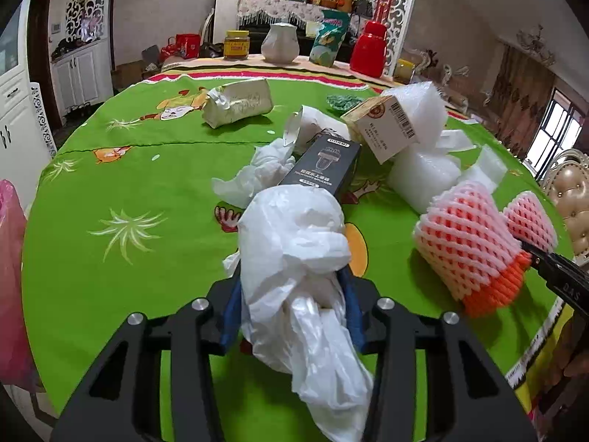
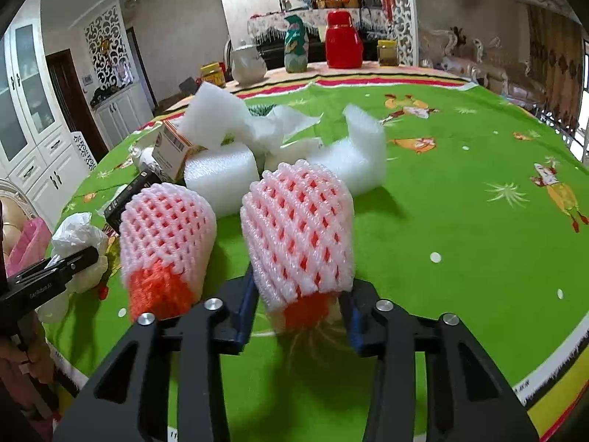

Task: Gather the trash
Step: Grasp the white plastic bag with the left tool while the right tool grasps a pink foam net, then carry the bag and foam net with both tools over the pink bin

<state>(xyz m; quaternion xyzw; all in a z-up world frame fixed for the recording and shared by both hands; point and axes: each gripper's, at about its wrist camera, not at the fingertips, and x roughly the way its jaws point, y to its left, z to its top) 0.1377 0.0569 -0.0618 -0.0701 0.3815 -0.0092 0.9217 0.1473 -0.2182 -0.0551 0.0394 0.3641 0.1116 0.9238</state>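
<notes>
White plastic bag (image 1: 294, 258) was pinched in the left claw (image 1: 292, 316); right claw (image 2: 300, 316) pinched a foam fruit net (image 2: 298, 228), both apparently for lifting off the counter (image 2: 460, 221).

Foam fruit nets (image 2: 300, 228): 2
Cartons (image 1: 324, 164): 2 (1 black, 1 tan, tan at 1 o'clock)
White foam blocks (image 2: 221, 180): approx. 4
Crumpled white bags (image 1: 294, 243): 2
</notes>
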